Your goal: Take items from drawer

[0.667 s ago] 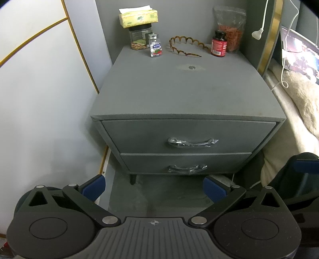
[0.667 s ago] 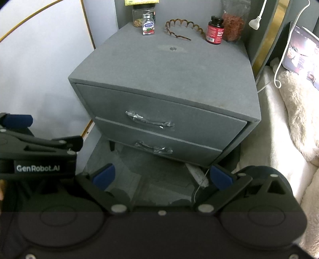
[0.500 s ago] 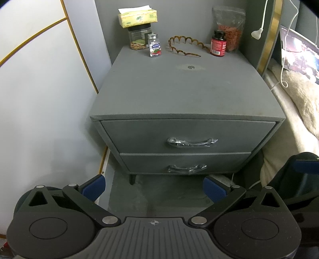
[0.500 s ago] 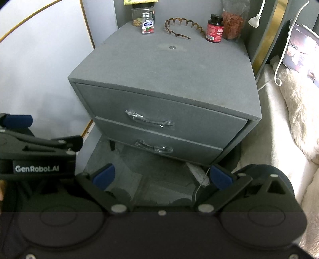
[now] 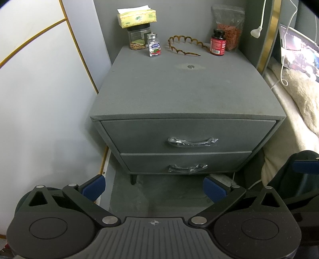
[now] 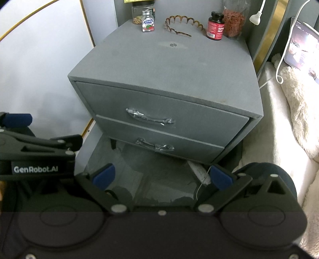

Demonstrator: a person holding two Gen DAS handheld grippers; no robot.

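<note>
1. Two closed drawers are facing the tongs in the grey nightstand [image 5: 187, 89]; nothing is being taken out yet.
2. Left tongs [image 5: 154, 187] and right tongs [image 6: 162, 176] are hanging wide, empty.
3. Top handle [image 5: 192, 141] is awaiting a pull, likely next.

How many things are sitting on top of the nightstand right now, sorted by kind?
Jars and bottles: 3, the nut jar, the small clear bottle and the red bottle
Tissue boxes: 1, the tissue box on the nut jar
Headbands: 1, the headband
Pouches: 1, the clear pouch
Total: 6
</note>
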